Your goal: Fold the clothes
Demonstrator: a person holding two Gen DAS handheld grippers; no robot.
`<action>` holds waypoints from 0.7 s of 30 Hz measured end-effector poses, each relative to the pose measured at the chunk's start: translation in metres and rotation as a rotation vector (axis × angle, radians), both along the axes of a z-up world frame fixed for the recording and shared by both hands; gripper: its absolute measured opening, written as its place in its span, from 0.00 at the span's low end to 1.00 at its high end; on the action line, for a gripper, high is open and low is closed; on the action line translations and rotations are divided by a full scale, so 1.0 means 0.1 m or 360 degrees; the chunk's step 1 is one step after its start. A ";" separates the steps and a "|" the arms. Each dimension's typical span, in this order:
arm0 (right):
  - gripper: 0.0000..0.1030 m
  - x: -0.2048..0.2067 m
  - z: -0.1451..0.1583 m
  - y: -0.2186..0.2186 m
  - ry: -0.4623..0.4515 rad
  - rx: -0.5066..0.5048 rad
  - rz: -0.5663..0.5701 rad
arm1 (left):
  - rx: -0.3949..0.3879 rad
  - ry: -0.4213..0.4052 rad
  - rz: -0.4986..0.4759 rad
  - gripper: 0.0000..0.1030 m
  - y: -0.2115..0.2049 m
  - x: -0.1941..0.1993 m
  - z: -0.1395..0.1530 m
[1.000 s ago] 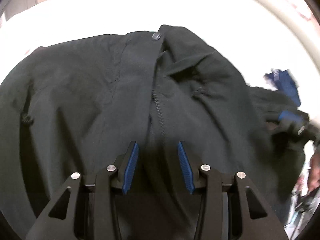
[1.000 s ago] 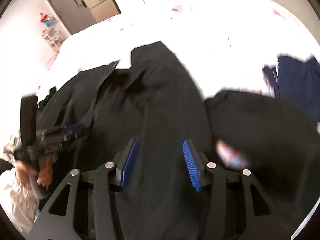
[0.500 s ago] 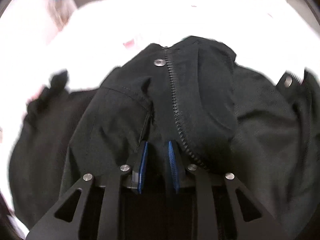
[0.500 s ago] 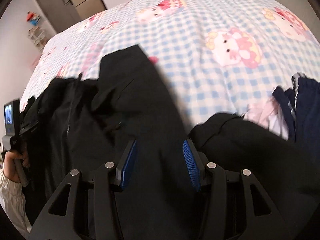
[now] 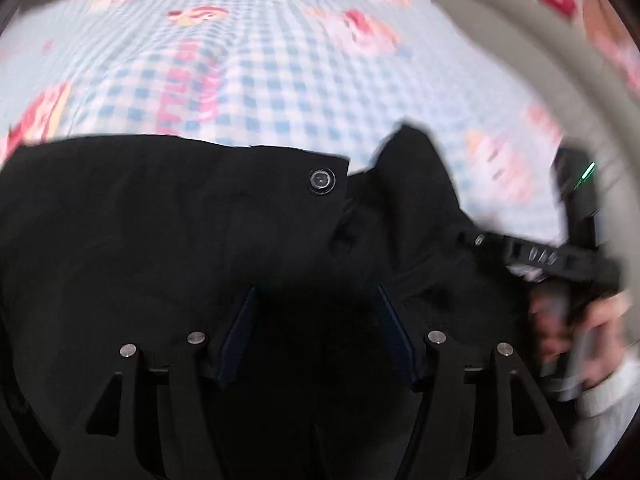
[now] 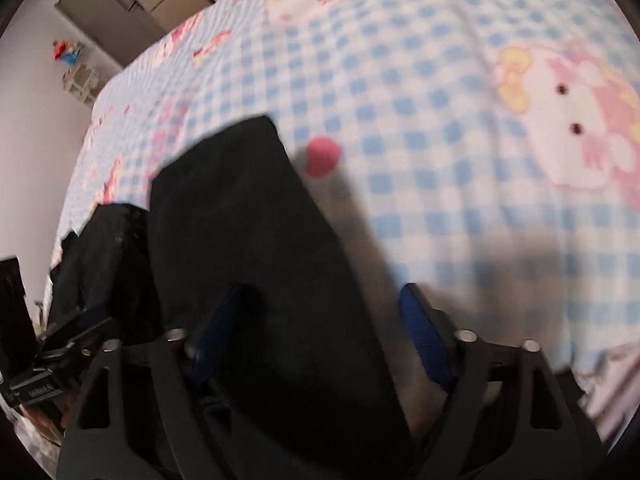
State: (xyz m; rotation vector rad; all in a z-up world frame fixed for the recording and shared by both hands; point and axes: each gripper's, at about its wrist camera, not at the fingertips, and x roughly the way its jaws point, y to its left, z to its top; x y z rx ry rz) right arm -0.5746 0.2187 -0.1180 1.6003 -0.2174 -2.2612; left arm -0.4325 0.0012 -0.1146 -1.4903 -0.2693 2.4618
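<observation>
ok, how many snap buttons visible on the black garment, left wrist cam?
1. A single snap button sits near the top edge of the black garment, ahead of the open left gripper. Folds may hide others.

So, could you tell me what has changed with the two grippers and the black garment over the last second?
The left gripper, closed on the black garment half a second ago, has opened and let go. The right gripper stayed open over the fabric. The garment still lies on the checked bedsheet.

Right gripper (image 6: 320, 332) is held wide open over a black garment (image 6: 256, 248), which is spread on a checkered bedsheet (image 6: 440, 100)
</observation>
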 end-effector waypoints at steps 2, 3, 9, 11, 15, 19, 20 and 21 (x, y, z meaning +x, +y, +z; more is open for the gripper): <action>0.04 0.03 0.00 -0.03 0.0045 0.0067 0.0031 | -0.0128 0.0035 -0.0008 0.16 0.06 -0.04 -0.04; 0.03 0.06 0.08 0.02 0.0099 0.0058 0.0011 | -0.0192 0.0053 -0.0012 0.14 0.09 -0.06 -0.06; 0.02 0.14 0.63 0.57 0.0398 -0.0040 -0.0240 | -0.0110 0.0380 0.0034 0.13 -0.10 0.09 0.34; 0.02 0.16 0.62 0.62 0.0421 0.0049 -0.0294 | -0.0160 0.0288 0.0110 0.28 -0.20 0.00 0.17; 0.06 0.04 0.16 0.51 0.0246 0.0328 -0.0263 | -0.0181 -0.0065 0.0094 0.48 -0.34 -0.21 -0.32; 0.37 0.01 0.09 0.62 0.0175 0.0117 -0.0307 | -0.0036 0.0077 0.0020 0.46 -0.38 -0.20 -0.17; 0.68 -0.01 0.13 0.66 0.0200 0.0050 -0.0338 | -0.0033 0.0077 0.0022 0.46 -0.37 -0.25 -0.17; 0.77 -0.04 0.20 0.70 0.0253 -0.0025 -0.0383 | -0.0045 0.0065 0.0022 0.45 -0.36 -0.31 -0.19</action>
